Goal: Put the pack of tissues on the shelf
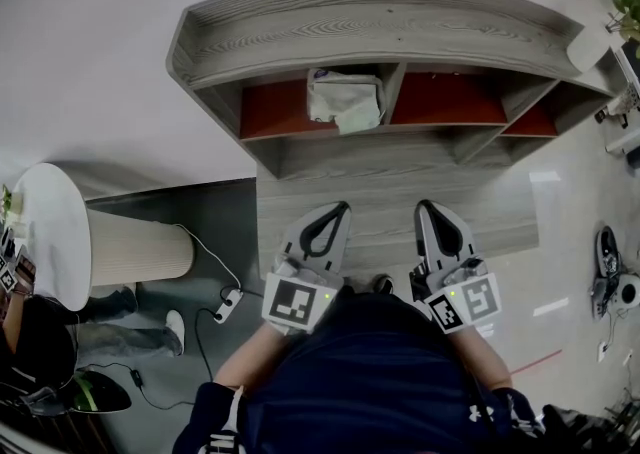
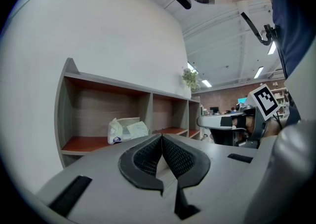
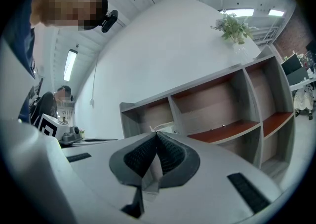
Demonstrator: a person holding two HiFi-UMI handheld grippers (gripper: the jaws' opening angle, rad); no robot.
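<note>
Pack of tissues: the pack of tissues (image 1: 345, 100) lies on the red floor of the shelf's left compartment, at that compartment's right end, just beside the upright divider; it looks soft and a little crumpled
Shelf: the wooden shelf (image 1: 380, 27) stands against the wall; its other compartments, as far as they show, hold nothing
Left claw: the left claw (image 1: 343, 208) is held close to the person's body, well apart from the shelf, jaws pressed together with nothing between them
Right claw: the right claw (image 1: 422, 206) is level beside it, pointing toward the shelf, jaws likewise closed tight on nothing
Done: the pack rests on the shelf and neither claw touches it, so the placing looks complete
Left: nothing plain to see; the pack's front corner reaches toward the shelf's front lip, and whether it overhangs cannot be told
</note>
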